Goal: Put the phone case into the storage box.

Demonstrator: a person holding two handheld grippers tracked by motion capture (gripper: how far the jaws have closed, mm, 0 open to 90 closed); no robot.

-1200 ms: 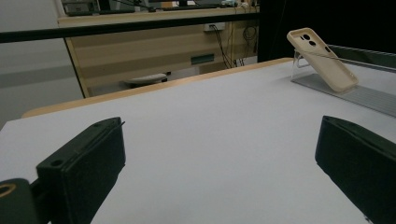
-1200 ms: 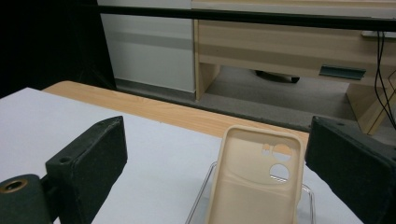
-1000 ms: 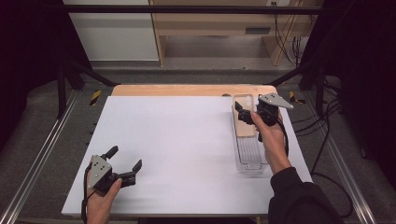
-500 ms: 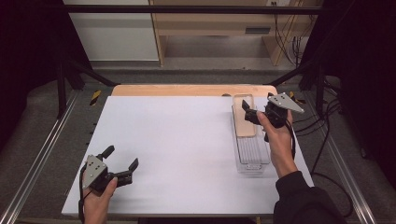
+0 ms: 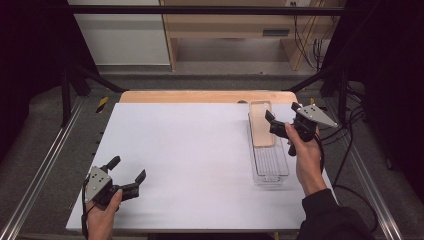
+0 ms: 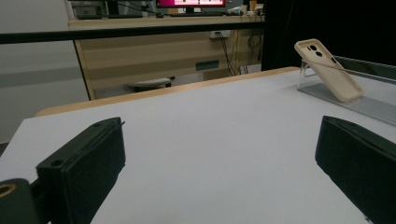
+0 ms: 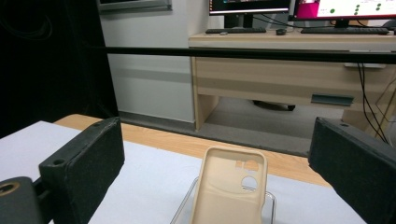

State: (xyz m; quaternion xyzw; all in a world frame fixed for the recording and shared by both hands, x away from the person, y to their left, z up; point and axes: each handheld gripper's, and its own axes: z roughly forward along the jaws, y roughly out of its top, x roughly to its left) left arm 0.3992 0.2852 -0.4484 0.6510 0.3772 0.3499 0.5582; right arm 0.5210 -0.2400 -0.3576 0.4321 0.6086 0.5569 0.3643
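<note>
The tan phone case (image 5: 261, 123) is leaning in the far end of the clear tray (image 5: 270, 169), at about 2 o'clock on the white table (image 5: 190, 150). The right gripper (image 5: 278, 128) is hanging just beside it, jaws spread wide, gripping nothing. The grab is not done yet. The left gripper (image 5: 129, 175) is waiting at 7 o'clock, jaws spread too.

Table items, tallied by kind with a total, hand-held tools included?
Beige phone case: 1, leaning in the tray
Clear plastic tray: 1
Hand-held claws: 2, left claw and right claw, both open and holding nothing
Total: 4
</note>
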